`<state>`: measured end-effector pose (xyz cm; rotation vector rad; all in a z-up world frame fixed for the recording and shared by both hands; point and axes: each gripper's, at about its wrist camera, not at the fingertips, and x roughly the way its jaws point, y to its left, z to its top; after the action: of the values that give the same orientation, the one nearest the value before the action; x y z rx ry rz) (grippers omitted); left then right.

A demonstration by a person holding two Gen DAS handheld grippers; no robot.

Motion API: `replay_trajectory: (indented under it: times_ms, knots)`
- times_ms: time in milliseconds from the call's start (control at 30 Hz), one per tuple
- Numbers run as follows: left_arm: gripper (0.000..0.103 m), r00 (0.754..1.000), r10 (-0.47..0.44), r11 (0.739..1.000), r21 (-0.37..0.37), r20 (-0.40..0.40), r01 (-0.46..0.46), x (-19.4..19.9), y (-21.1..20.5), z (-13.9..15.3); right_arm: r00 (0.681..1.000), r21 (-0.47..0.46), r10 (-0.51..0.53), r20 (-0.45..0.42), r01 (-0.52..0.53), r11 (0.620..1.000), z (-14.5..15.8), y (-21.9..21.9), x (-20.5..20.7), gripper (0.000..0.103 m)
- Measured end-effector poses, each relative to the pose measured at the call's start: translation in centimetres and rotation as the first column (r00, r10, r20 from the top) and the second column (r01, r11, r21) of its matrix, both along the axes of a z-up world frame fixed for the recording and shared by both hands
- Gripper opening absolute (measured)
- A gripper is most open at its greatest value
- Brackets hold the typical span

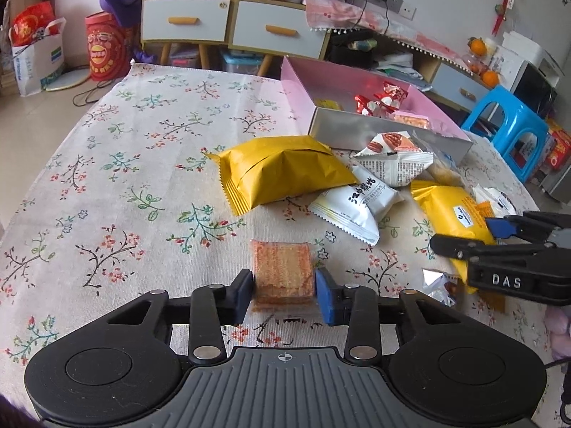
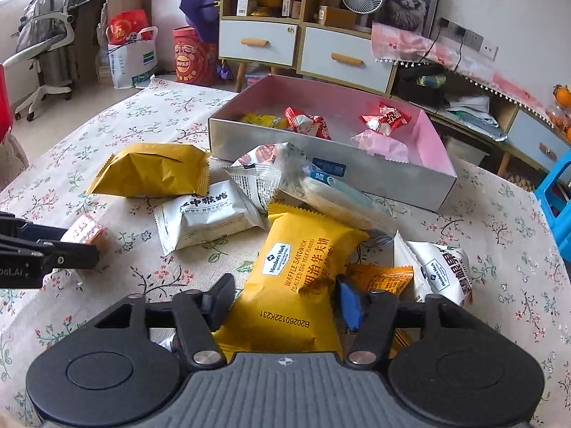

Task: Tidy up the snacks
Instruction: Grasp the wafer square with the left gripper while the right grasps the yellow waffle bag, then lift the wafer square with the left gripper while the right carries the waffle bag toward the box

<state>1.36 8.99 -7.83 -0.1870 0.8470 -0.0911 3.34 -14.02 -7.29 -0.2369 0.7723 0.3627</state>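
My left gripper (image 1: 284, 290) is shut on a clear-wrapped orange wafer snack (image 1: 282, 267) low over the floral tablecloth; it also shows in the right wrist view (image 2: 87, 232). My right gripper (image 2: 283, 303) is closed around a yellow waffle sandwich pack (image 2: 303, 278), which also shows in the left wrist view (image 1: 453, 214). The open pink-lined box (image 2: 433, 142) holds red candies (image 2: 307, 121) and a pink packet. Loose on the cloth lie a mustard pack (image 1: 282, 171), a white pack (image 1: 357, 203) and a white nut pack (image 1: 392, 157).
More packets, orange (image 2: 382, 278) and white (image 2: 442, 271), lie right of my right gripper. A blue stool (image 1: 510, 132) stands beyond the table's right edge. Drawers and shelves (image 1: 232, 25) stand behind the table. Bare cloth stretches to the left (image 1: 107, 178).
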Motion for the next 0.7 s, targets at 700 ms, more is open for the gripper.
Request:
replay_trajectory:
  times_ms: [700]
  knots:
    - [0.033, 0.995, 0.006, 0.996, -0.092, -0.095, -0.015, 0.2, 1.1, 1.9, 0.99, 0.164, -0.018, -0.14, 0.041, 0.986, 3.1, -0.5, 0.0, 0.033]
